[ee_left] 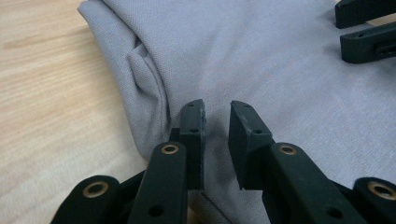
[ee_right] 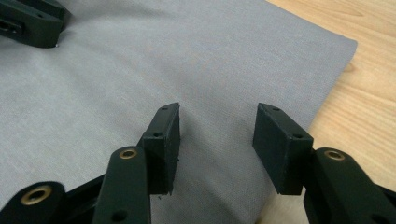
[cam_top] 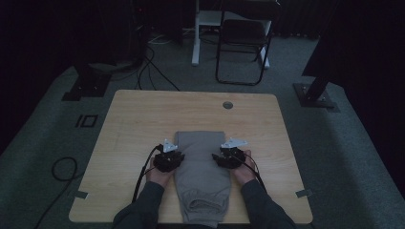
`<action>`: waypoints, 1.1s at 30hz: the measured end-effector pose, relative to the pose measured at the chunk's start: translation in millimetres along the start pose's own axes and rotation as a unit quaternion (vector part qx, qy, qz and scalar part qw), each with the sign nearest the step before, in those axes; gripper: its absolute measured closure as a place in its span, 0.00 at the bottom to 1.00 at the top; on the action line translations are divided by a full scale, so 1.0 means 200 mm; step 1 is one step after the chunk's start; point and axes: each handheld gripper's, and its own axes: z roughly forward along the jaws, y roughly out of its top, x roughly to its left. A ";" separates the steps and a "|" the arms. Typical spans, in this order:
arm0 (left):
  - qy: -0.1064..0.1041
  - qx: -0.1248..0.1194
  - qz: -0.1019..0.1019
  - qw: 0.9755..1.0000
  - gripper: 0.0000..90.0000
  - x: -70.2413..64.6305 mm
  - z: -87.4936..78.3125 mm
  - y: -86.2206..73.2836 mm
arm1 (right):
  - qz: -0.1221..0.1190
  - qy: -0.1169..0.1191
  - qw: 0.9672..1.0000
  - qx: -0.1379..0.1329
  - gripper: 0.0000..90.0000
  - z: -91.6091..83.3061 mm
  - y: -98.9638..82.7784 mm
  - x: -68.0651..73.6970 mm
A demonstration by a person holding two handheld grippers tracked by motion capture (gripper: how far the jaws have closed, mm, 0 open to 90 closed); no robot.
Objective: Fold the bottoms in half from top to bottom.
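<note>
On the light wooden table [cam_top: 143, 119], a folded grey garment [cam_top: 201, 167] lies lengthwise in the middle, its ribbed waistband end at the near edge by the person and its far end squared off toward the table's centre. The cloth is flat and smooth across the top, with one soft crease bunched along its edge in the left gripper view.

The left gripper [cam_top: 168, 160] sits at the garment's left edge, about halfway along its length. In its own view, the left gripper [ee_left: 217, 126] has its jaws drawn in to a narrow gap, hovering low over the grey garment [ee_left: 261, 60] just inside the folded edge. A thin strip of fabric shows between the pads, but the pads do not press on it; whether the tips touch the cloth below cannot be told.

The right gripper [cam_top: 229, 156] sits at the garment's right edge, level with the other and facing it across the cloth. In its own view, the right gripper [ee_right: 217, 135] has its jaws clearly wider apart, a broad band of the grey garment [ee_right: 140, 70] showing between them, with the garment's edge and bare table [ee_right: 369, 98] just beyond the outer jaw. Nothing is pinched there either.

Each gripper view catches the black jaw tips of the opposite gripper in an upper corner, across the fabric.
</note>
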 end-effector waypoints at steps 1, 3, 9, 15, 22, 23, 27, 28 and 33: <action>0.000 0.000 0.000 1.000 0.84 0.00 0.00 0.00 | 0.000 0.000 1.000 0.000 0.57 0.00 0.00 0.00; -0.003 0.001 0.000 1.000 0.84 -0.01 -0.02 -0.02 | 0.000 0.003 1.000 0.003 0.57 -0.02 -0.01 0.02; -0.009 0.008 0.002 1.000 0.83 -0.04 -0.05 -0.04 | -0.007 0.009 1.000 0.009 0.57 -0.04 -0.02 0.04; -0.018 0.006 0.009 1.000 0.72 -0.05 -0.08 -0.04 | -0.014 0.016 1.000 0.017 0.59 -0.05 -0.01 0.05; 0.017 -0.028 -0.021 0.999 0.61 0.05 -0.09 0.08 | 0.018 -0.013 1.000 0.005 0.61 -0.04 0.03 -0.03; 0.022 -0.028 -0.028 0.999 0.60 0.08 -0.08 0.09 | 0.026 -0.015 1.000 0.004 0.61 -0.04 0.04 -0.05; 0.035 -0.020 -0.058 0.998 0.56 0.18 0.00 0.15 | 0.056 -0.026 0.998 0.006 0.59 0.02 0.08 -0.12; 0.035 -0.017 -0.062 0.997 0.55 0.20 0.02 0.16 | 0.061 -0.029 0.998 0.008 0.59 0.04 0.09 -0.13; 0.043 -0.007 -0.072 0.996 0.49 0.23 0.11 0.21 | 0.080 -0.036 0.996 0.006 0.57 0.10 0.15 -0.20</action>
